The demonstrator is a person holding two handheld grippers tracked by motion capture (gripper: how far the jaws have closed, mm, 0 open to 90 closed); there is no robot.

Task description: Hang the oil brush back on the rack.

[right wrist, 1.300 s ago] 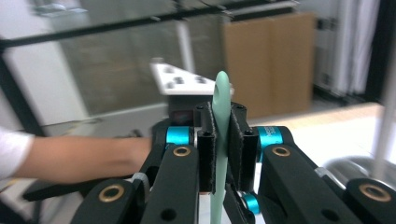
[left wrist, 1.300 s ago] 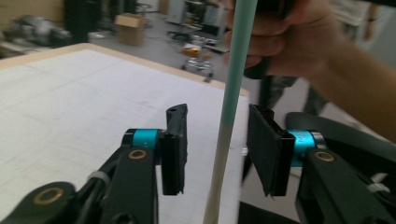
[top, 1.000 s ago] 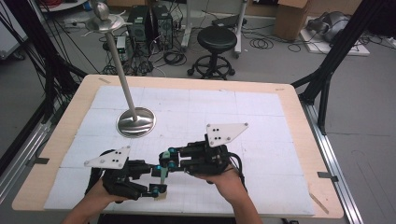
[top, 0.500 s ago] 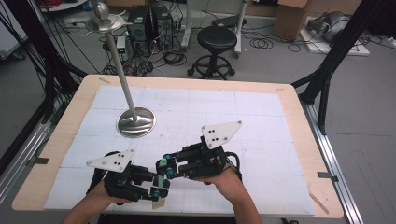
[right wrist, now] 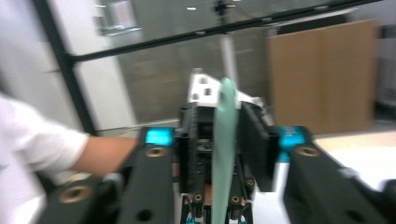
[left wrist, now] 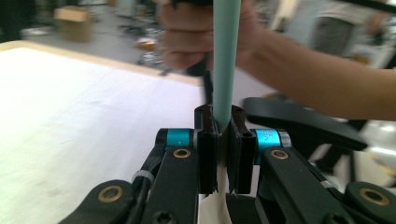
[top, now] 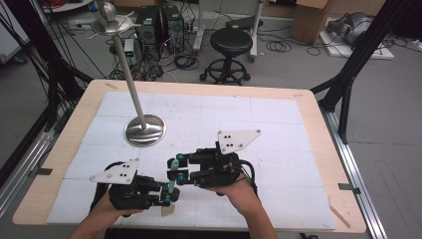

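Note:
A slim mint-green stick (top: 170,188) stands upright between the two grippers near the table's front edge, with a cream end (top: 166,210) below it. My left gripper (top: 169,195) has just been closing and is now shut on the green stick (left wrist: 226,70), its pads pinching the shaft; the left gripper (left wrist: 219,135) points at the other hand. My right gripper (top: 172,169) has just been opening. In the right gripper view, the right gripper (right wrist: 219,135) has its jaws standing apart on either side of the green stick (right wrist: 224,140), with a gap to each pad.
A metal stand with a round base (top: 145,130) and a tall slanted pole (top: 127,69) rises at the table's left middle. White mats cover the wooden table (top: 308,107). A stool (top: 229,45) and cables lie beyond the far edge.
The left gripper's jaws have closed onto the green stick, while the right gripper's jaws have spread apart from it. Both hands stayed where they were.

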